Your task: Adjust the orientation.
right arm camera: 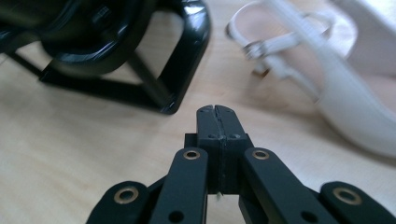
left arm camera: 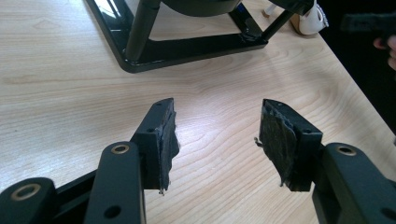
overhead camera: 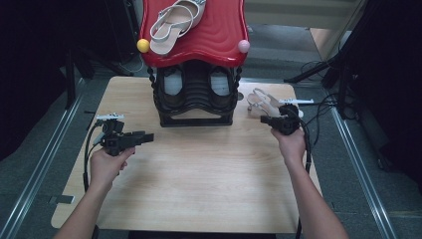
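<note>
The white strappy sandal lies on the pale wooden table near its far right corner, just right of the black 2-tier shoe rack with the glossy red wavy top. Its partner, a matching white sandal, already rests on that red top toward the left, so the work in hand looks like fetching the second sandal up beside it.

The right gripper hovers just in front of the sandal on the table, and in the right gripper view its jaws are pressed flat together with nothing between them. The sandal sits ahead and to the right there, blurred, straps and buckle nearest. The left gripper hangs over the left half of the table, its jaws spread wide and empty, pointing toward the rack's black base frame.

The main risk is advancing with the right jaws together: they would push the light sandal toward the far right edge, which is near, rather than take it. A pinch on 1 thin strap alone may let the sandal swing and twist during the lift, then clip the pink ball knob at the red top's corner. The top is wavy and glossy, so a careless placement could slide off or nudge the first sandal.
</note>
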Tool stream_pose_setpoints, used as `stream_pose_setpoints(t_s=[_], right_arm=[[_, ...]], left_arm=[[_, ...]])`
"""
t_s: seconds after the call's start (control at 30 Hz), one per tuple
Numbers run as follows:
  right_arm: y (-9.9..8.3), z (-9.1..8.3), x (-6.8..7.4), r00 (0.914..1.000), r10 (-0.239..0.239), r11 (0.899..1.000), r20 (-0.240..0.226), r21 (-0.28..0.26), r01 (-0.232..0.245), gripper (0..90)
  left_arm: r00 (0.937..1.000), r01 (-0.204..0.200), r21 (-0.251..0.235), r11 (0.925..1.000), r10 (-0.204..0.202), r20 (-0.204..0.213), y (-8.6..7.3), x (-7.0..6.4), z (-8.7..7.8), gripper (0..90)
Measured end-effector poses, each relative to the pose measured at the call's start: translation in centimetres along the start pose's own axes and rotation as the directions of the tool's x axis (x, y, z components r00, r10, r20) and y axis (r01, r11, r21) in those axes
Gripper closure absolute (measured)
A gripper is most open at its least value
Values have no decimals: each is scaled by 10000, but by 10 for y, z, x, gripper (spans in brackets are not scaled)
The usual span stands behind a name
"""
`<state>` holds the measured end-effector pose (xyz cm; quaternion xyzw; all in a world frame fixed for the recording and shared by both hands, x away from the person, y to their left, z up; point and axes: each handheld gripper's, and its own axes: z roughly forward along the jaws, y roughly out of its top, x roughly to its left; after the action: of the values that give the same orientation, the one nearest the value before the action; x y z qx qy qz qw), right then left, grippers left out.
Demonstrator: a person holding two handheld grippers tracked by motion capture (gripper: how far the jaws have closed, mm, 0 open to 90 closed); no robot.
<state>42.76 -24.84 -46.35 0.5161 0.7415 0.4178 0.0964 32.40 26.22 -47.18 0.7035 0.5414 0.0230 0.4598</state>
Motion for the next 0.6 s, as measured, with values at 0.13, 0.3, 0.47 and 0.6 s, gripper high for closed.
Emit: stream_pose_setpoints(t_s=[0.13, 0.3, 0.47, 0.6], right_arm=[[16, 11, -12, 9989, 125, 9999, 459, 25, -126, 900], [31, 23, -25, 9939, 399, 9987, 1030, 283, -430, 900], [44, 30, -38, 9898, 768, 9968, 1201, 127, -789, 900], [54, 34, -44, 9853, 924, 9955, 1437, 57, -942, 900]], left_arm=[[10000, -26, 31, 10000, 26, 67, 0, -1, 1, 460], [9998, -34, 60, 10000, 33, 207, -3, -1, 0, 460], [9990, 89, -37, 10000, -87, 444, -8, 1, -4, 460], [9981, 212, -136, 9997, -203, 583, -13, 3, -6, 461]])
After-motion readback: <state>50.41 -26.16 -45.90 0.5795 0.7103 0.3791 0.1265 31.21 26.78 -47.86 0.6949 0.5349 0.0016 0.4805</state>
